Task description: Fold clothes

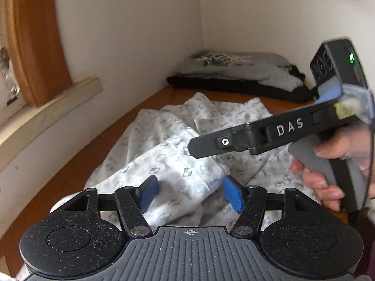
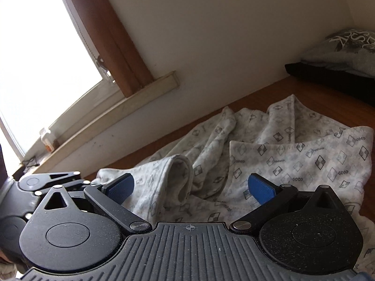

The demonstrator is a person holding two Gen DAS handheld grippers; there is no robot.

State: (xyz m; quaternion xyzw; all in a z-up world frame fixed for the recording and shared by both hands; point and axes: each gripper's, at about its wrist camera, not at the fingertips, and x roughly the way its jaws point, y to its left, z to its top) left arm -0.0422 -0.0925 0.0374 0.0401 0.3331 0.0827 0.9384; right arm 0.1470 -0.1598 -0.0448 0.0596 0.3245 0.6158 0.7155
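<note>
A white garment (image 1: 164, 154) printed with grey diamonds lies crumpled on the brown wooden table (image 1: 131, 117). My left gripper (image 1: 191, 194) hovers low over its near part. The blue pads (image 1: 148, 194) stand wide apart, with a fold of the cloth running between them and not pinched. In the right wrist view the same garment (image 2: 304, 159) spreads ahead, a rolled sleeve cuff (image 2: 181, 175) lying between the spread pads of my right gripper (image 2: 189, 187), which holds nothing. A hand (image 1: 328, 164) grips the right tool's grey handle at the right of the left wrist view.
A folded pile, grey garment on black (image 1: 234, 72) (image 2: 339, 58), sits in the far corner against the walls. A window sill (image 1: 46, 112) (image 2: 117, 107) runs along the left wall, with a small bottle (image 2: 48, 138) on it. Bare wood (image 2: 304, 93) shows between garment and pile.
</note>
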